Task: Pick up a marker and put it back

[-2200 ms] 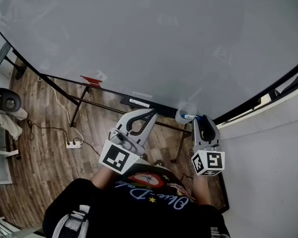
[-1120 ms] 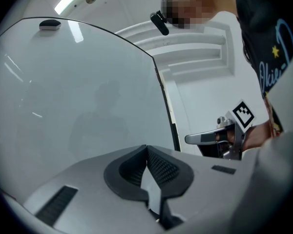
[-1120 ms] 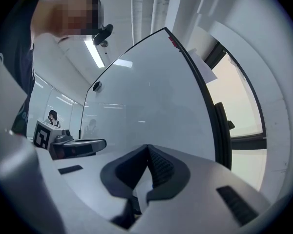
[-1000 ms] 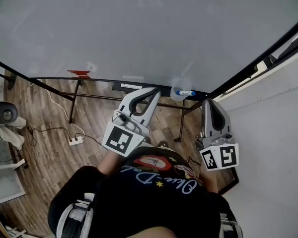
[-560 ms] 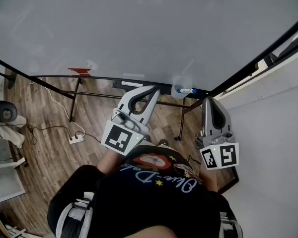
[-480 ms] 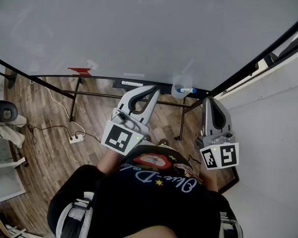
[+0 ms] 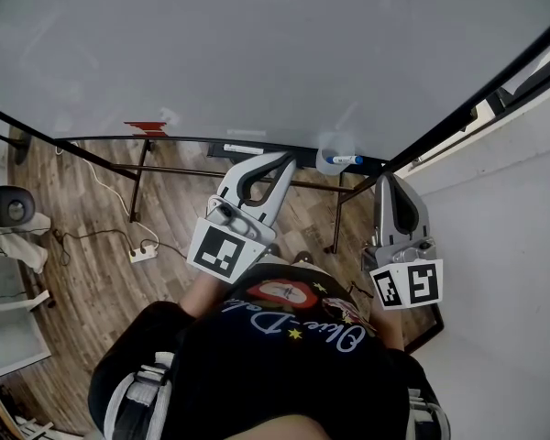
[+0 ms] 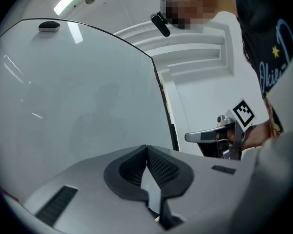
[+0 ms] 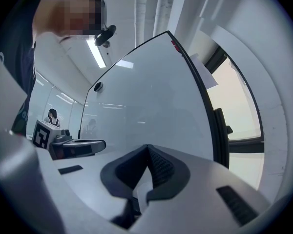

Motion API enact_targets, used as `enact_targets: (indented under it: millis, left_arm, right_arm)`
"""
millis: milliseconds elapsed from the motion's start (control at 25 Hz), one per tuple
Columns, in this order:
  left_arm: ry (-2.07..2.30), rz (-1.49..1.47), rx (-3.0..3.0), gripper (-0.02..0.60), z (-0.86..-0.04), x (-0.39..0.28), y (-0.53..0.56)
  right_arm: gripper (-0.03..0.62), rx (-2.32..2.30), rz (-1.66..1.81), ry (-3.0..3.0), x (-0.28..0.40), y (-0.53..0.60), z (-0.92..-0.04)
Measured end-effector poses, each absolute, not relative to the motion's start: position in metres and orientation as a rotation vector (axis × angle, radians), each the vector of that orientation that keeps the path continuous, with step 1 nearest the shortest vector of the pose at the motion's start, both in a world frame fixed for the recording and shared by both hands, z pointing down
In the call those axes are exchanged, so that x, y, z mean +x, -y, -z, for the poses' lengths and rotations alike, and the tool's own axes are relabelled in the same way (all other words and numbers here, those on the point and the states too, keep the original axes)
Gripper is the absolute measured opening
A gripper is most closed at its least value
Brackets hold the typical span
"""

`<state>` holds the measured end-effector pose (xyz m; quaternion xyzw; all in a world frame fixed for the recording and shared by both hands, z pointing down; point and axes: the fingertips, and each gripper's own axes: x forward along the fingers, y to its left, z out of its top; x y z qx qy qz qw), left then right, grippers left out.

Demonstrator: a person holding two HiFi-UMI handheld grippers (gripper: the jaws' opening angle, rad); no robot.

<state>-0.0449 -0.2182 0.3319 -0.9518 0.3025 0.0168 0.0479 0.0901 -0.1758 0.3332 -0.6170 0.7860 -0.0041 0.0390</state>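
A blue-capped marker (image 7: 346,160) lies across a clear cup (image 7: 329,164) on the whiteboard's (image 7: 257,53) bottom ledge. My right gripper (image 7: 390,180) hangs to the right of the cup and below it, apart from it, shut and empty. In its own view the right gripper (image 9: 147,147) points at the board with its jaws together. To the left of the cup is my left gripper (image 7: 289,157), also shut with nothing held. In its own view the left gripper (image 8: 147,147) has its pads touching, and the right gripper (image 8: 207,136) shows at the side.
A white marker (image 7: 244,149) and a red eraser (image 7: 145,128) rest on the ledge further left. The board's black legs (image 7: 139,186) stand on a wooden floor with a power strip (image 7: 144,253) and cable. A white wall (image 7: 504,246) closes the right side.
The right gripper has drawn back to the right from the cup, leaving the marker in it. Over the last second both grippers have barely shifted.
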Motion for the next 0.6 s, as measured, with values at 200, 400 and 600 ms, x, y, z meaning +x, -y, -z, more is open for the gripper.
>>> enact_targets:
  millis: [200, 400, 600]
  left_arm:
    - [-0.918, -0.044, -2.906, 0.003, -0.3325, -0.0435, 0.2171]
    - [-0.919, -0.046, -2.901, 0.003, -0.3327, -0.0430, 0.2176]
    - [-0.920, -0.038, -2.904, 0.003, -0.3336, -0.0422, 0.2191]
  right_arm:
    - [0.000, -1.893, 0.017, -2.409, 0.0906, 0.1750, -0.3340]
    - [0.000, -1.894, 0.018, -2.404, 0.0920, 0.1754, -0.3346]
    - [0.000, -1.890, 0.014, -2.405, 0.0919, 0.1775, -0.3343]
